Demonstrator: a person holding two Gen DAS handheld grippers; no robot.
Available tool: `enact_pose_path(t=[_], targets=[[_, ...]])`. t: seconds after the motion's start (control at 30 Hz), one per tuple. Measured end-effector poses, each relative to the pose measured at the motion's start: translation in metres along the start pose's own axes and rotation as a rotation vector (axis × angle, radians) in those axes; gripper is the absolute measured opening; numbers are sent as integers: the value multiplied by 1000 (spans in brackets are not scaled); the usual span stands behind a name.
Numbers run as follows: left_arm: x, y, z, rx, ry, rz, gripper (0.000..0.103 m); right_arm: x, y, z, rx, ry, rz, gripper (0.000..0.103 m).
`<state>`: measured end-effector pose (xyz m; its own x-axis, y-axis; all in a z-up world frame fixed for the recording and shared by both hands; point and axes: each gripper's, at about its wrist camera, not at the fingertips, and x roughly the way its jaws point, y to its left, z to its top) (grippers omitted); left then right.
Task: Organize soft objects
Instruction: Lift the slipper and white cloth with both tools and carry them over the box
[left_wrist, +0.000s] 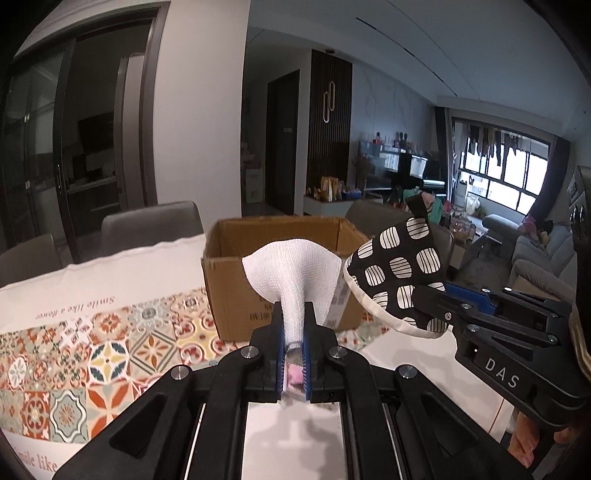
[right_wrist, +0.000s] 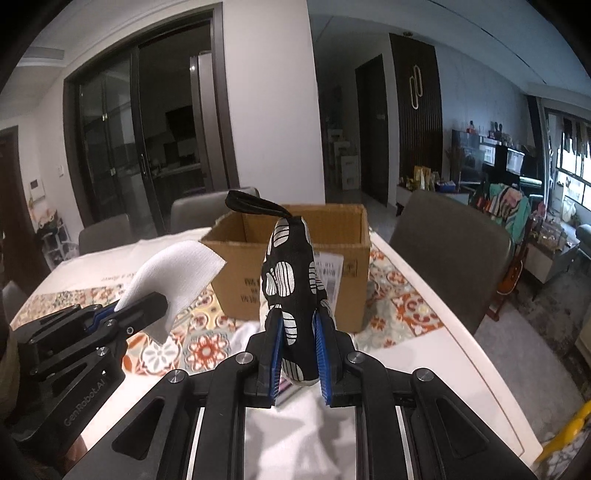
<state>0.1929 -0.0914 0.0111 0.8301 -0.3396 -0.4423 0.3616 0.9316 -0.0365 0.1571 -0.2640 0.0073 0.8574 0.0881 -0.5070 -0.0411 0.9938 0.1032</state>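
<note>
My left gripper is shut on a white woven cloth, which fans out above the fingers. In the right wrist view the same cloth shows at the left, held up off the table by the left gripper. My right gripper is shut on a black oven mitt with white striped ovals, its hanging loop pointing up. The mitt also appears at the right of the left wrist view. An open cardboard box stands just beyond both held items.
The white table carries a tile-patterned mat. Grey chairs stand round its far side. Beyond lie dark glass doors and a living room with a sofa and window.
</note>
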Motion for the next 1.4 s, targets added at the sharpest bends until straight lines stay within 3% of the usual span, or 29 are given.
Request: enact_pose_path(t=[0.7,1.4], targets=[[12,6,51,56,-92,29,9,6,1,48,-36,-131,-17,18],[61,6,83,91,-123,65,9,47,-4,78,-60,-193,-16,18]])
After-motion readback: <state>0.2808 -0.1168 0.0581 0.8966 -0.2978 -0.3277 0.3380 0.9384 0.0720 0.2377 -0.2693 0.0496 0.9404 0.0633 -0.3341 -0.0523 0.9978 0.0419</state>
